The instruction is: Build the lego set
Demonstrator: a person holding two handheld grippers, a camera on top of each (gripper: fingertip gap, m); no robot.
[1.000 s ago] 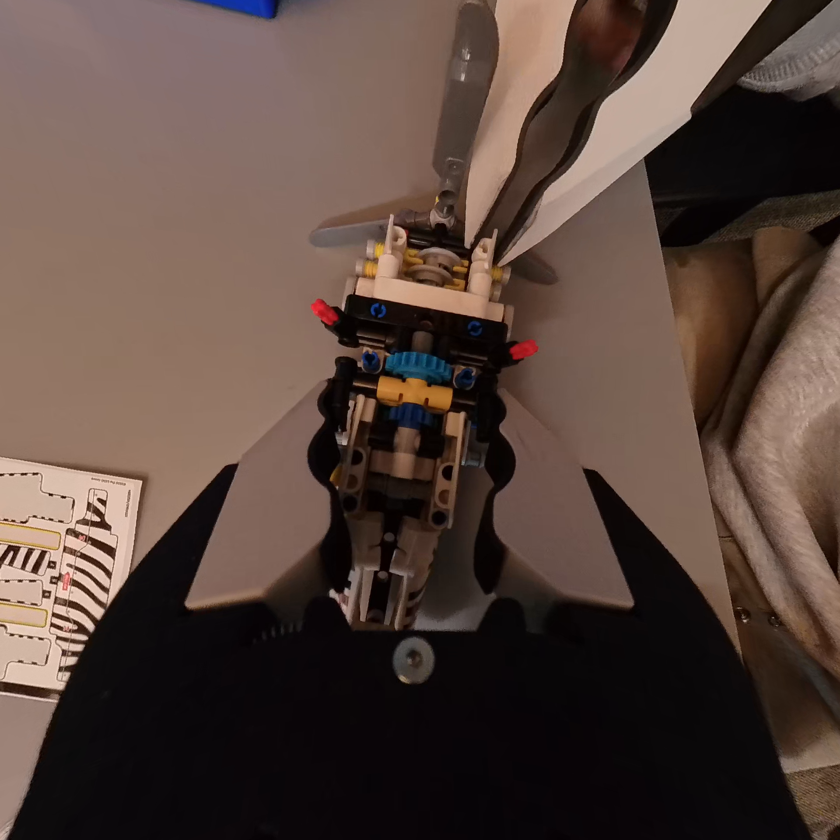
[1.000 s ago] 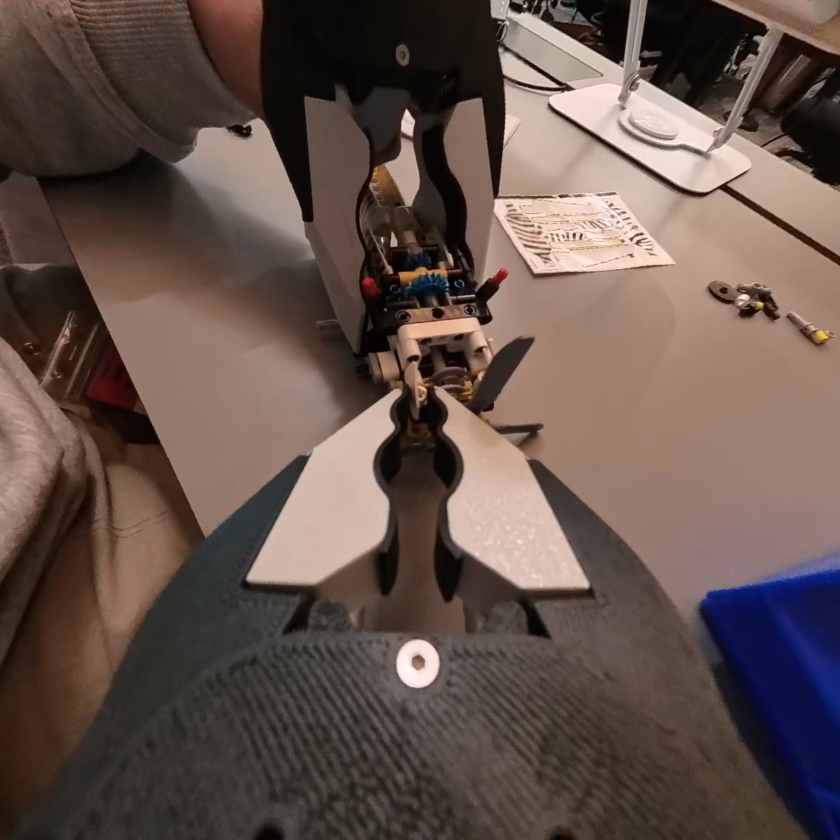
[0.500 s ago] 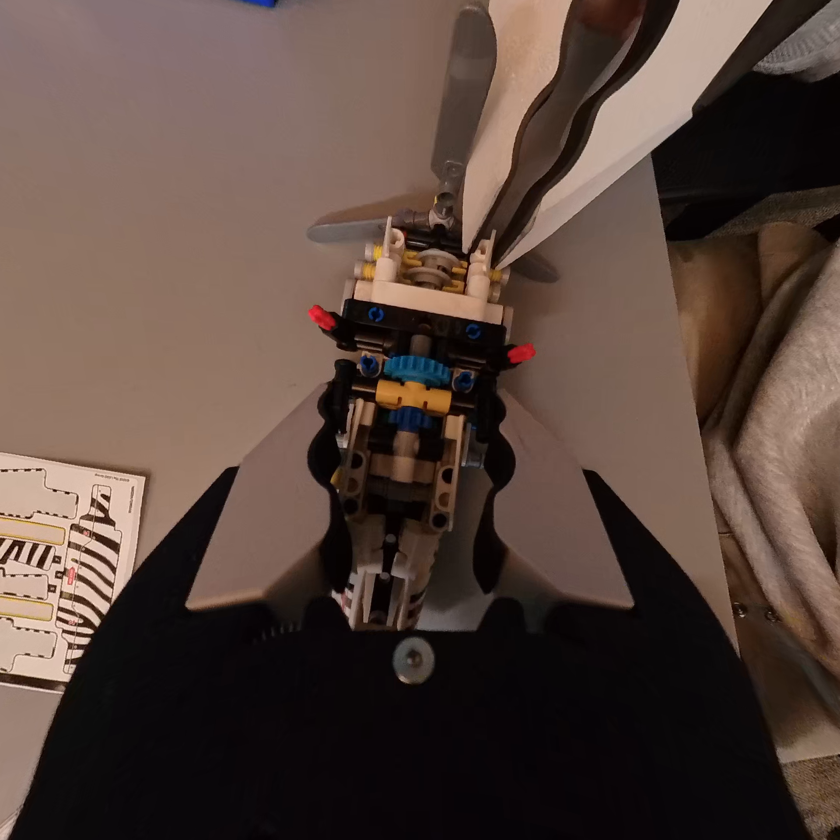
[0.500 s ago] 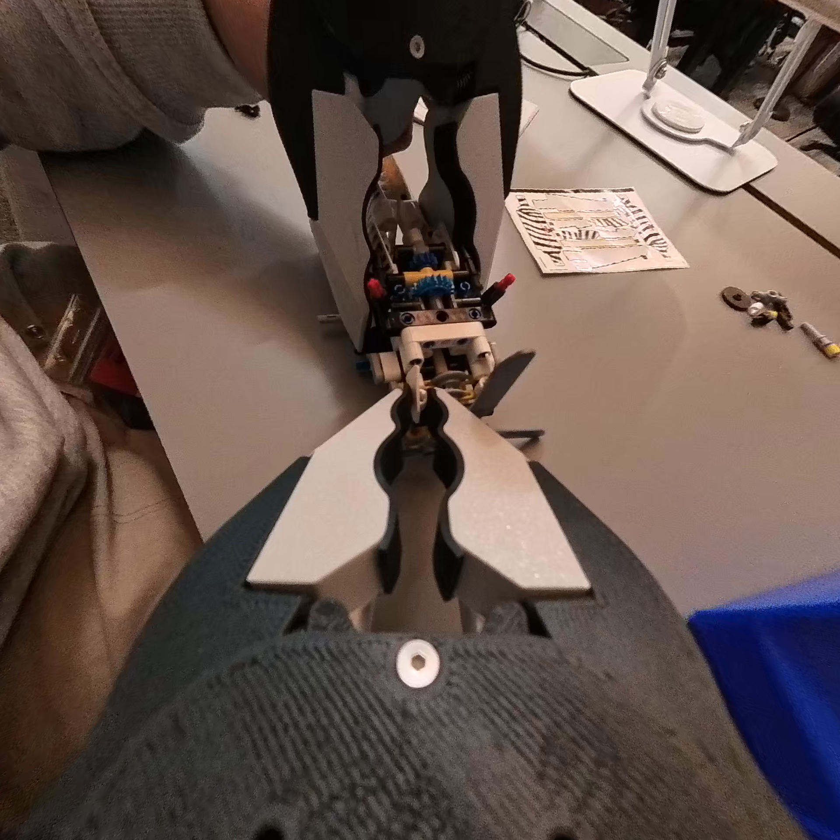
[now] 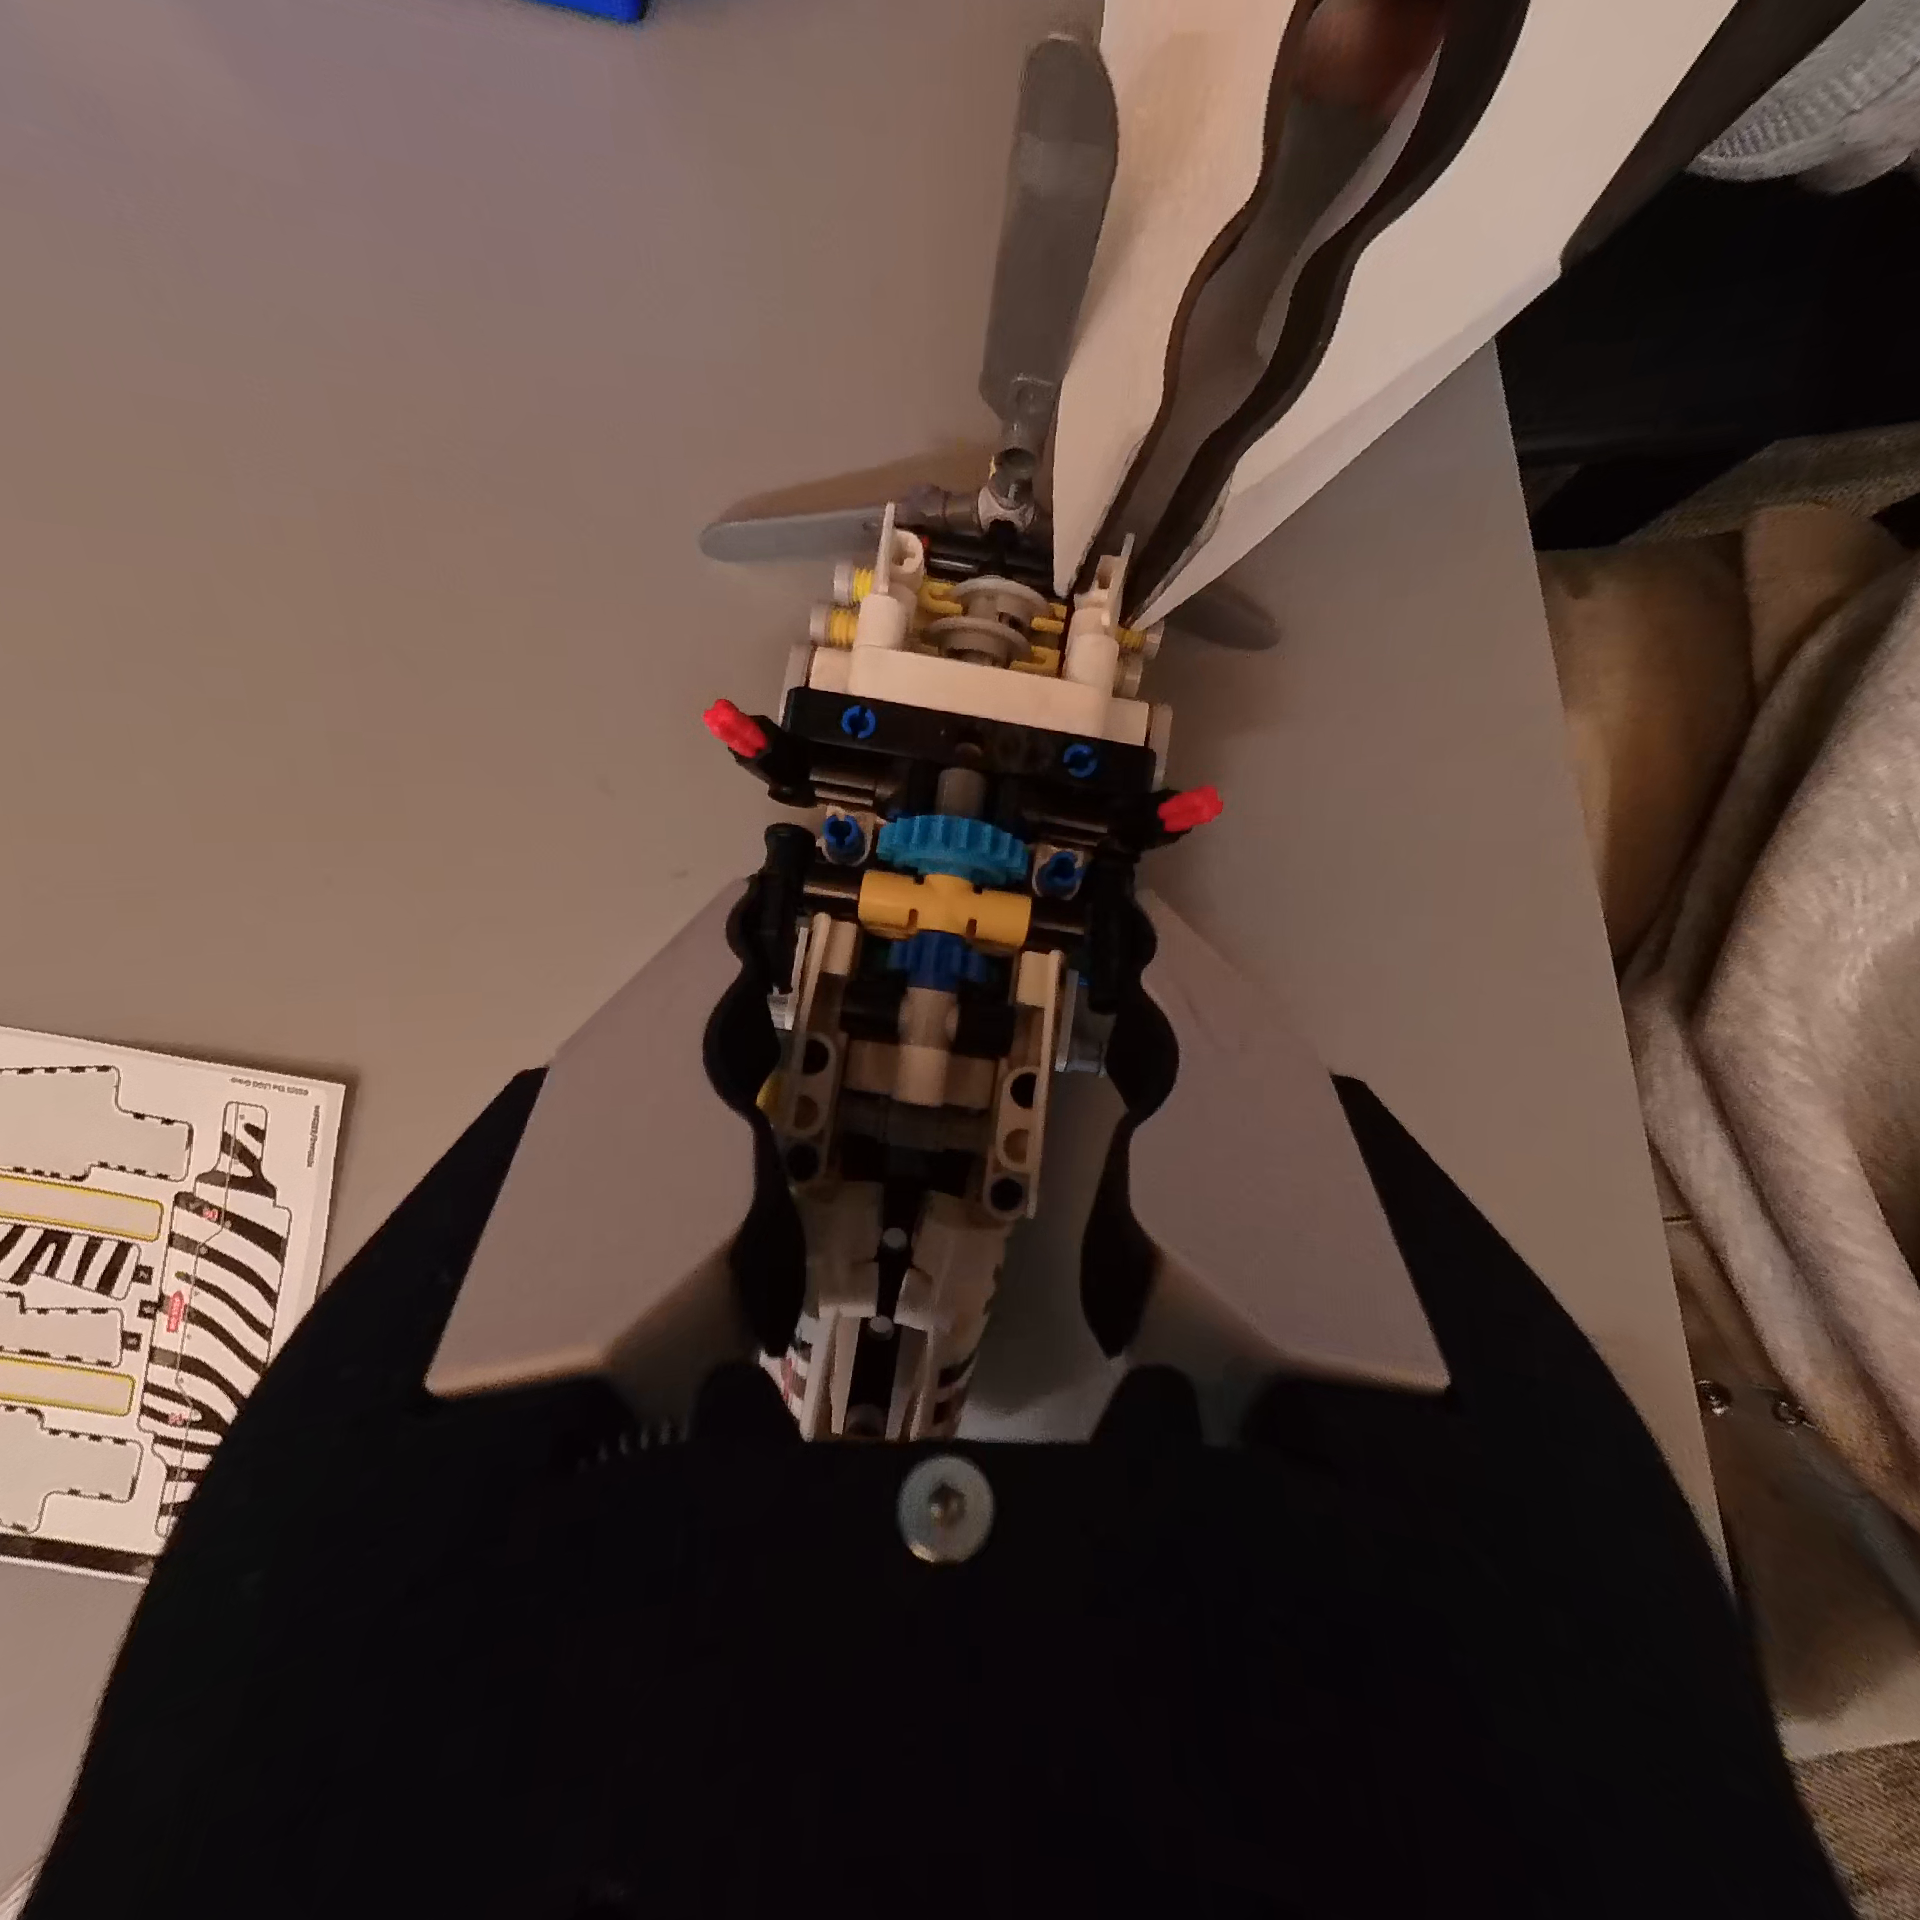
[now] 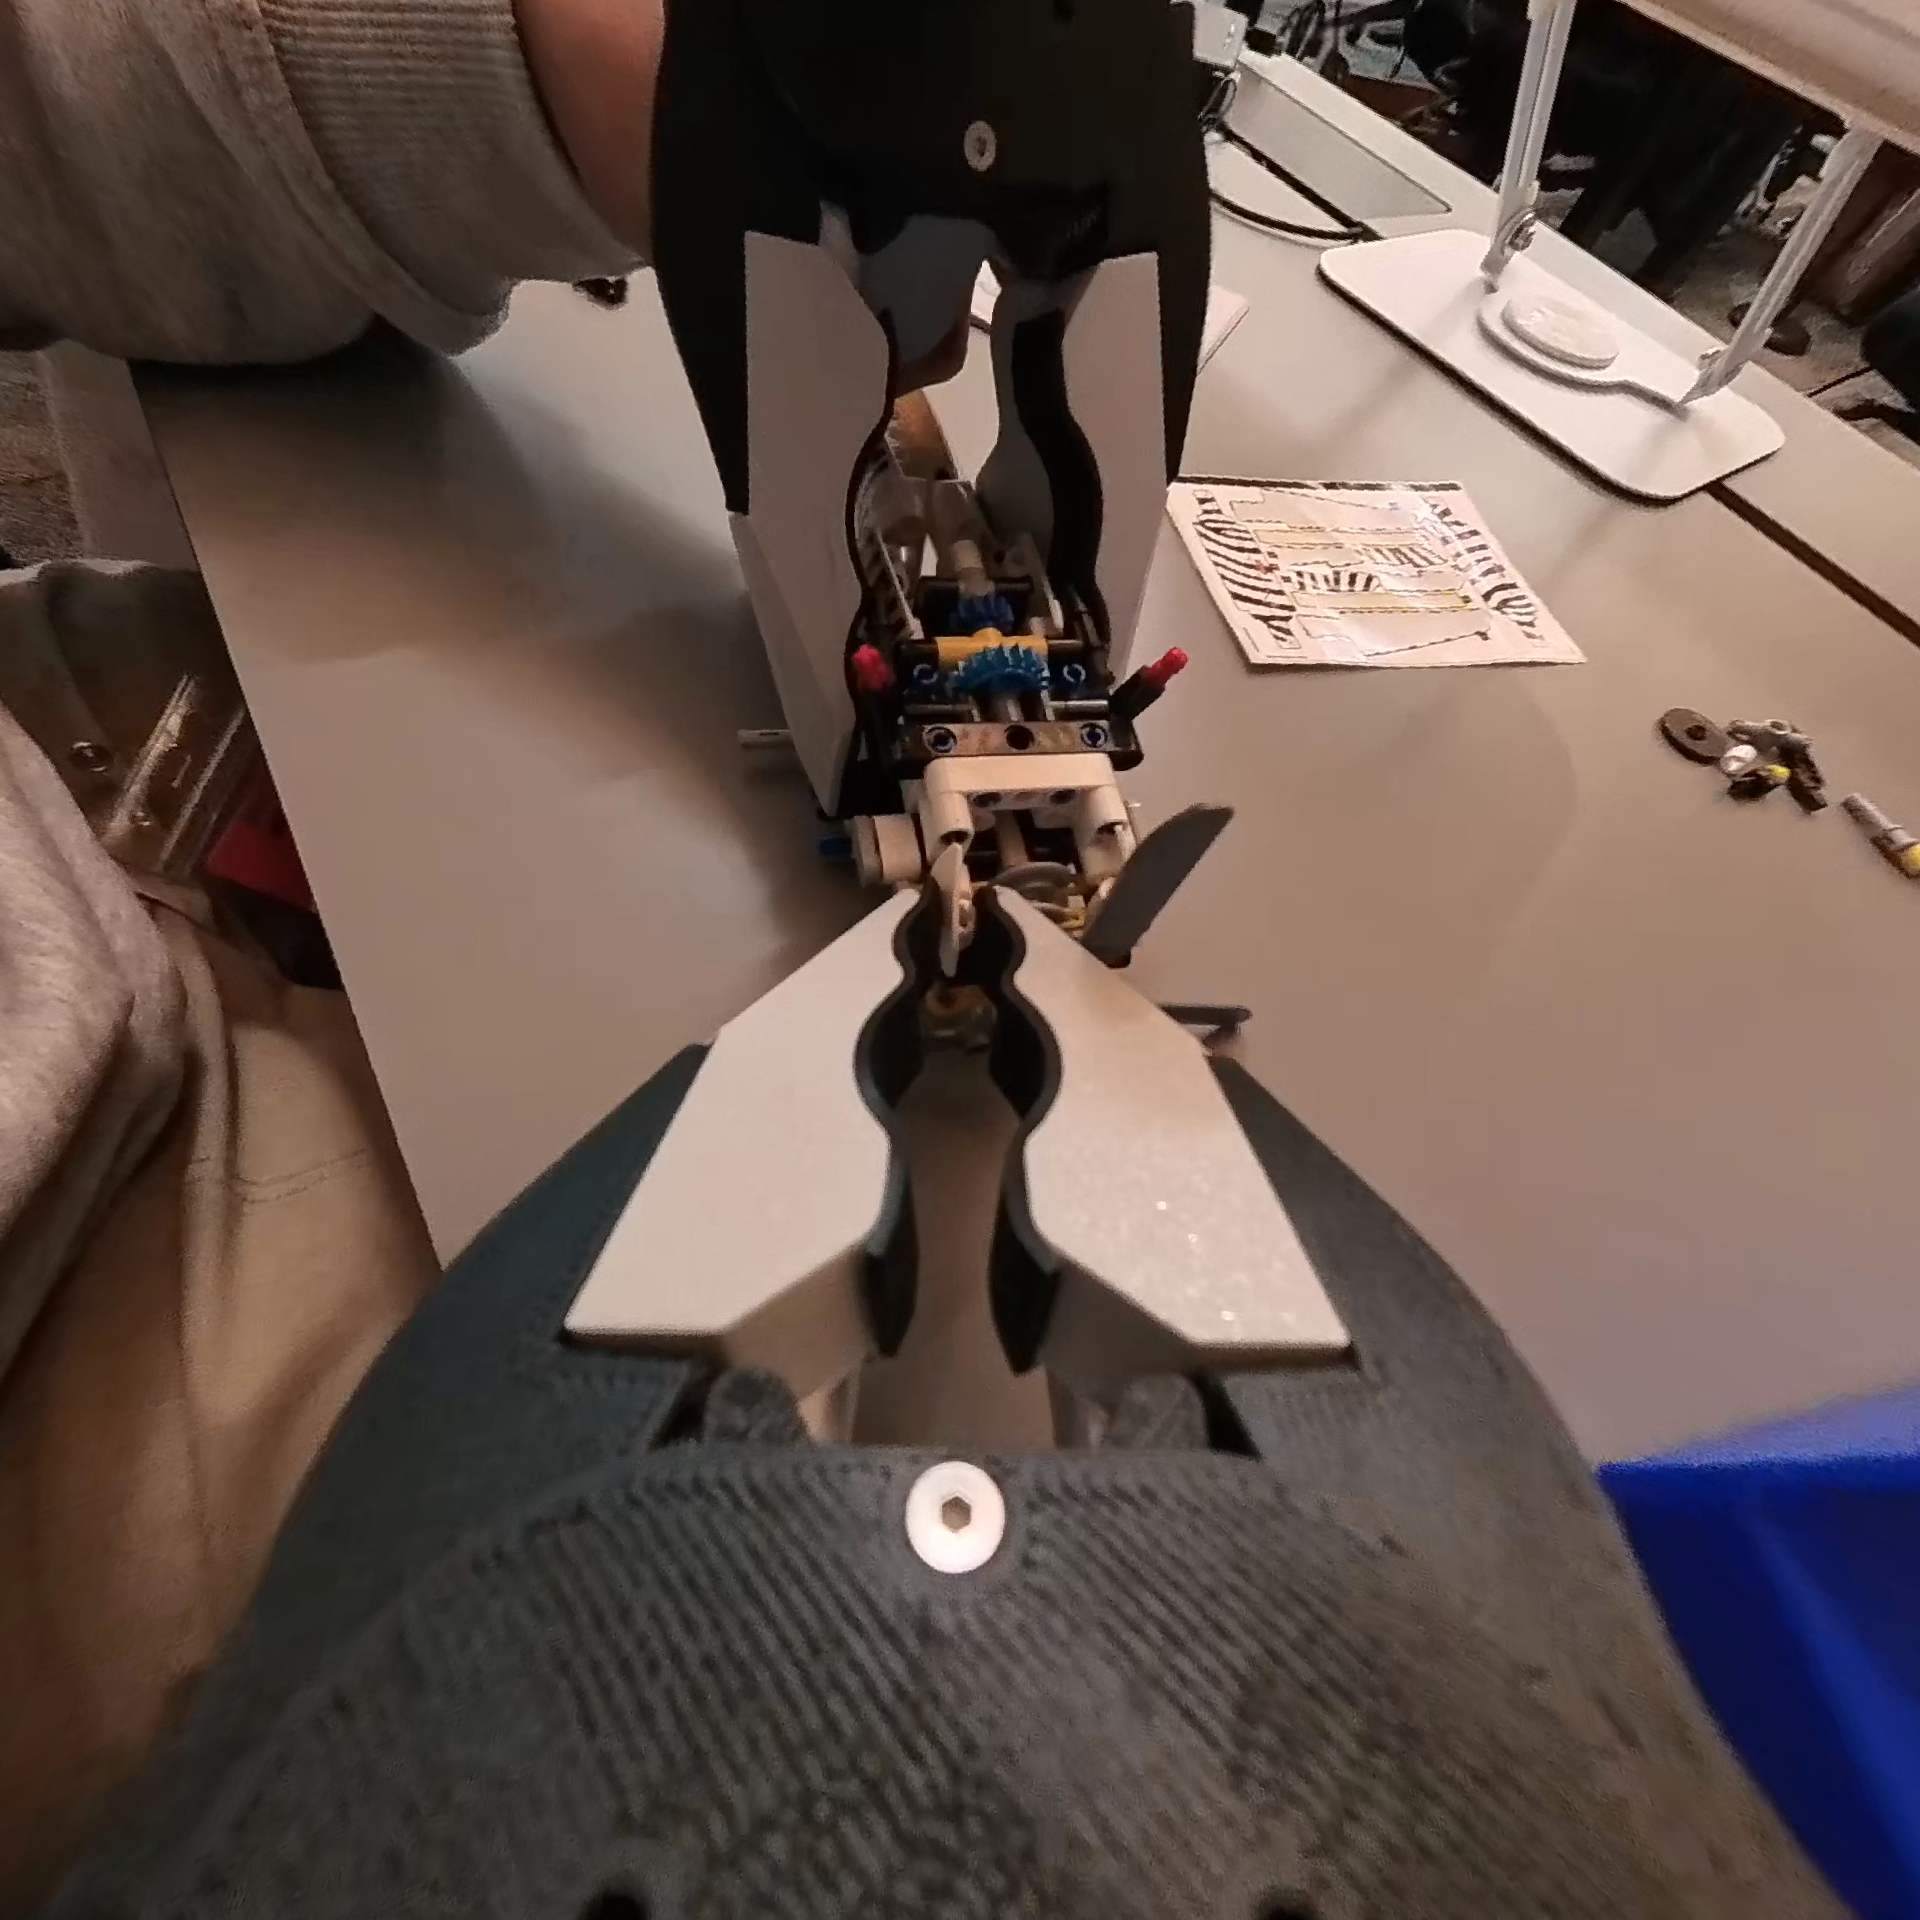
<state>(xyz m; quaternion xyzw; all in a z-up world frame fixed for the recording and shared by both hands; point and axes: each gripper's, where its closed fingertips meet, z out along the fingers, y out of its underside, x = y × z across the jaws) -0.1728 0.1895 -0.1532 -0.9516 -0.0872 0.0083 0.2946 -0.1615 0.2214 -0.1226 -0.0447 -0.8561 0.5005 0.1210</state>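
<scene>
The lego model (image 5: 940, 956) was held over the grey table (image 5: 364, 520), clamped at its body between the jaws of the left gripper (image 5: 940, 904). The right gripper (image 6: 954, 914) was nearly shut, pinching a small white piece (image 6: 948, 883) at the model's propeller end. A sticker sheet (image 6: 1361, 587) and loose parts (image 6: 1756, 753) lay well apart on the table.

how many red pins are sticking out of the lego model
2. One red pin juts from one end of the black cross beam, the other red pin from its opposite end. More may be hidden inside the model or behind the left gripper.
</scene>
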